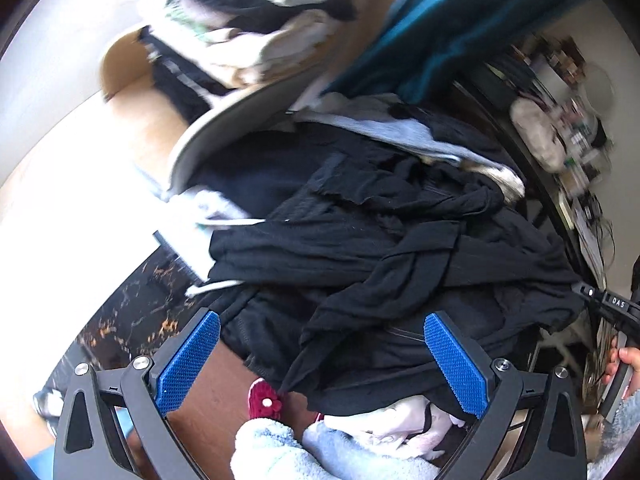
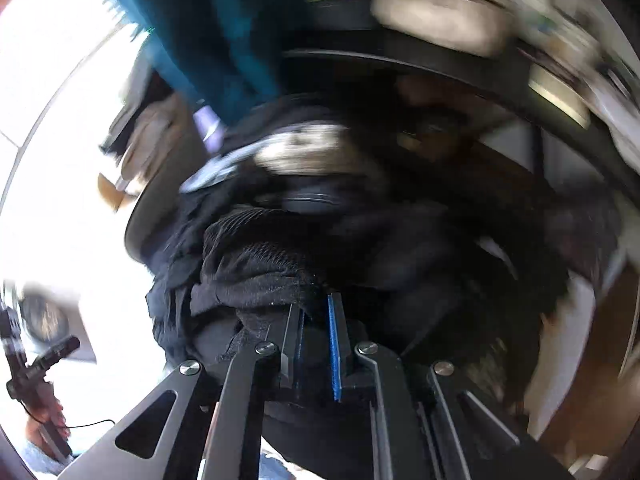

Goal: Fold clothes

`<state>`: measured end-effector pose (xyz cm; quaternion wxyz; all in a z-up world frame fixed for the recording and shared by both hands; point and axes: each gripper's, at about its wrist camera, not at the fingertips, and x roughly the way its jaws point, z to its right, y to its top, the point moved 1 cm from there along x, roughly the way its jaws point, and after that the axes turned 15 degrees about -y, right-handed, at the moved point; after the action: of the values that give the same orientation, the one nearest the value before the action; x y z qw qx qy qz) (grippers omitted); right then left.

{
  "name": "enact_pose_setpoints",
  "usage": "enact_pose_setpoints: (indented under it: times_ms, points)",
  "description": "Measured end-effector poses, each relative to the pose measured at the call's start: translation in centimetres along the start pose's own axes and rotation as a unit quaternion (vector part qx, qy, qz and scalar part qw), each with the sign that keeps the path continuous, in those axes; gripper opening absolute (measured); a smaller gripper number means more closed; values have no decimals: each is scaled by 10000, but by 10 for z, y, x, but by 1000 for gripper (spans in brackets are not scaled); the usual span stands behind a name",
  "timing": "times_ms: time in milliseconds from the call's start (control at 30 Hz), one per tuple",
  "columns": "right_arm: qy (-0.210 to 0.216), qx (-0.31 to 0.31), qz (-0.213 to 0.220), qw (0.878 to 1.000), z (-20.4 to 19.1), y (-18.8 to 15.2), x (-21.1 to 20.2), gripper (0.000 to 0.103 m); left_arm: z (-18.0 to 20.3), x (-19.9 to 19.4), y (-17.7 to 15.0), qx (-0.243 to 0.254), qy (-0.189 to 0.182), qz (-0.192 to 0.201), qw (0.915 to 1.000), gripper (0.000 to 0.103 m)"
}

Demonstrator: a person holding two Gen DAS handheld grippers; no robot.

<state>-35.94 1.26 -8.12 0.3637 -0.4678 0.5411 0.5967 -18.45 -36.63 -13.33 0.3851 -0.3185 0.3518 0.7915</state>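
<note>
A crumpled black garment (image 1: 380,240) lies spread over a heap of clothes. My left gripper (image 1: 320,320) hovers over its near edge, open, the blue pads (image 1: 188,356) wide apart with only loose cloth below them. My right gripper (image 1: 580,290) comes in from the right edge and pinches the garment's far right corner. In the blurred right wrist view that gripper (image 2: 316,304) is shut, with a bunch of the black fabric (image 2: 260,276) caught between its jaws. A hand (image 1: 624,360) holds its handle.
A second pile of light and dark clothes (image 1: 248,32) sits behind a grey curved rim (image 1: 224,120). Teal cloth (image 1: 432,32) hangs at the top. A red knit piece (image 1: 264,400), a white garment (image 1: 400,424) and pale blue fleece (image 1: 280,452) lie near. Cluttered shelves (image 1: 568,120) stand right.
</note>
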Motion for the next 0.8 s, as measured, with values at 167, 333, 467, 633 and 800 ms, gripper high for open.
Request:
enact_pose_setpoints:
  times_ms: [167, 333, 467, 633, 800]
  points:
    - [288, 343, -709, 9965, 39, -39, 23, 45, 36, 28, 9, 472, -180, -332, 9982, 103]
    - [663, 679, -512, 9942, 61, -60, 2, 54, 65, 47, 7, 776, -314, -545, 9950, 103]
    - [582, 807, -555, 9935, 92, -74, -8, 54, 79, 55, 8, 832, -364, -563, 9943, 103]
    - [67, 750, -359, 9965, 117, -74, -29, 54, 81, 60, 8, 779, -316, -585, 9947, 103]
    - [-145, -565, 336, 9977, 58, -41, -51, 67, 79, 57, 6, 656, -322, -521, 9960, 103]
